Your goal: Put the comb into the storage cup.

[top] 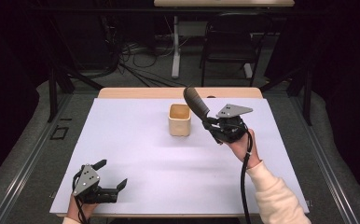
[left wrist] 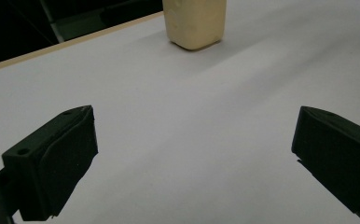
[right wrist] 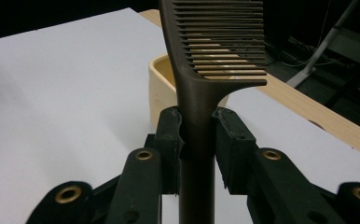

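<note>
The left gripper point(top: 108, 179) is sitting low over the white mat point(top: 136, 158), near the front left corner. Its two black jaws are standing wide apart, and nothing is lying between them. It seems to be waiting there, out of the way, so the other hand has room to work. In the left gripper view, the jaws are pointing across the bare mat toward the cup point(left wrist: 196, 23) far off.

In the middle, toward the back of the mat, the small cream cup point(top: 179, 120) is standing upright with its open top facing up. It looks empty from above, though the bottom is hard to see.

Just to the right of the cup, the right gripper point(top: 209, 123) is squeezing the handle of a dark comb point(top: 196, 101). The jaws are closed in tight on the handle from both sides. The comb is sticking up and leaning toward the cup, with its teeth end highest. In the right gripper view, the comb point(right wrist: 201, 93) is rising straight out of the jaws, and the cup point(right wrist: 162, 88) is sitting right behind it. The person is probably holding it this way to drop it into the cup. It is not inside yet.
</note>
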A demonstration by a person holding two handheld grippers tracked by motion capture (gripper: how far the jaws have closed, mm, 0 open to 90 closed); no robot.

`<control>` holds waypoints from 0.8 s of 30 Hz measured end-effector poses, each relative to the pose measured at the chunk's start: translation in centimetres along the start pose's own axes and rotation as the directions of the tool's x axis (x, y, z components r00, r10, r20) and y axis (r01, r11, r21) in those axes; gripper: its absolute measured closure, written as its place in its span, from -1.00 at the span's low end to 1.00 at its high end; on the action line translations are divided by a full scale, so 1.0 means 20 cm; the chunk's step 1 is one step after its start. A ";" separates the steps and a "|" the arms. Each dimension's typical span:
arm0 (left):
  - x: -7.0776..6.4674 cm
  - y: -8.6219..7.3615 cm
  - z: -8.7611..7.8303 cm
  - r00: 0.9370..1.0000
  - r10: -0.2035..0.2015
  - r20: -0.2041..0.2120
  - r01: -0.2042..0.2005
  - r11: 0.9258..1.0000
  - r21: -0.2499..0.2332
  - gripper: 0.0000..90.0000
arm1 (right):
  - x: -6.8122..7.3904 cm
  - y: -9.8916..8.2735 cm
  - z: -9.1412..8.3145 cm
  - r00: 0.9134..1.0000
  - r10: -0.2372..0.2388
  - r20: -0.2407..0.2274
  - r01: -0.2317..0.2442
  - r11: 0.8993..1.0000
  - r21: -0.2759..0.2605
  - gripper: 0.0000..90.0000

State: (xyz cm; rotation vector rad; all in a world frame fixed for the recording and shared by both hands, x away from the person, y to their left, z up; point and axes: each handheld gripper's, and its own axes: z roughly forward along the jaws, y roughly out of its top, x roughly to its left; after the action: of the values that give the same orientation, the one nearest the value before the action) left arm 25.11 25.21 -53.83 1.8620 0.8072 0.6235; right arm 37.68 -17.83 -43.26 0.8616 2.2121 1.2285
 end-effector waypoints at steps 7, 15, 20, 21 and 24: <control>0.00 0.00 0.00 1.000 -0.005 -0.004 0.005 1.000 0.001 -1.00 | 0.02 0.05 0.02 1.000 -0.020 -0.004 0.020 1.000 -0.008 0.60; 0.00 0.00 0.00 1.000 -0.005 -0.008 0.005 1.000 -0.005 -1.00 | 0.03 0.10 0.05 1.000 -0.030 -0.002 0.030 1.000 -0.008 0.60; 0.01 0.00 0.00 1.000 -0.011 -0.014 0.011 1.000 -0.013 -1.00 | 0.03 0.12 0.08 0.999 -0.035 -0.002 0.035 0.999 0.005 0.60; 0.01 0.00 0.00 1.000 -0.009 -0.013 0.009 1.000 -0.010 -1.00 | 0.03 0.12 0.08 0.999 -0.035 -0.002 0.035 0.999 0.005 0.60; 0.01 0.00 0.00 1.000 -0.010 -0.010 0.010 1.000 -0.012 -1.00 | 0.02 0.14 0.09 0.999 -0.032 0.000 0.032 0.999 0.005 0.60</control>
State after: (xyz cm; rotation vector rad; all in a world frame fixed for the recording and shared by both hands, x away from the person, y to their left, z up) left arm 25.12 25.35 -53.83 1.8440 0.8170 0.6301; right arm 39.39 -15.34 -41.87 0.8253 2.2212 1.2081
